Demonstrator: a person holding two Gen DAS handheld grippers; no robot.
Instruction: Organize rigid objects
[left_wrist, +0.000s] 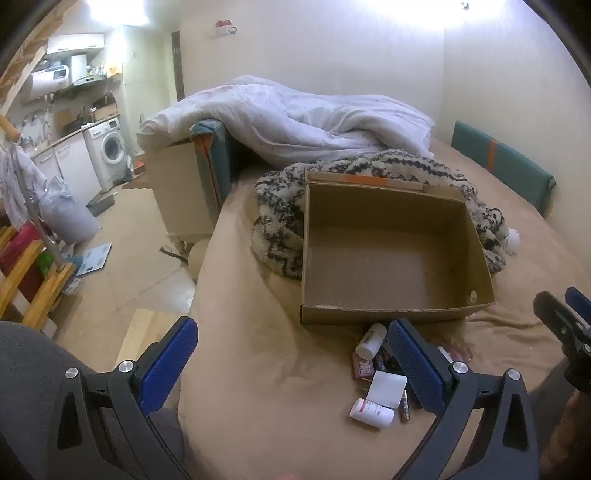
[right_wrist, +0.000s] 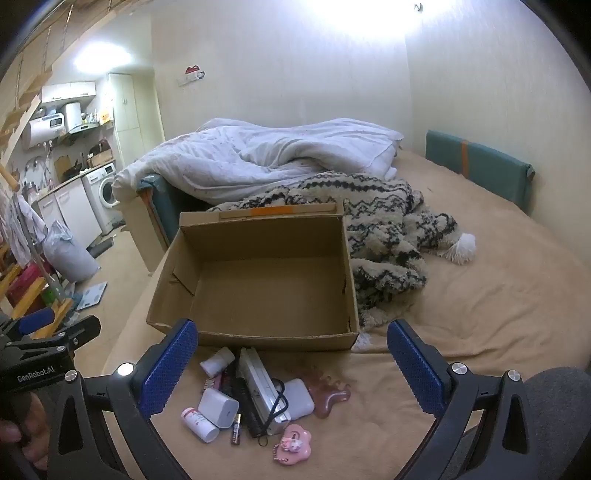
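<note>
Left wrist view: the left tool (left_wrist: 291, 354) hangs spread wide and empty over the bed (left_wrist: 258, 369). Just past its right finger lies a small heap of objects, a white bottle (left_wrist: 371, 412) nearest, in front of the empty cardboard box (left_wrist: 388, 310).

Right wrist view: the right tool (right_wrist: 291, 354) is likewise spread and empty, the heap between its fingers: a silver case (right_wrist: 260, 384), a pink keychain charm (right_wrist: 294, 443). Nothing is boxed, so the step is likely choosing a first piece; next, lower onto one object and pinch it.

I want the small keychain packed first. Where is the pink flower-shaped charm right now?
In the right wrist view the pink flower charm lies on the bed at the near end of the pile, just in front of the silver case and well short of the cardboard box.
</note>
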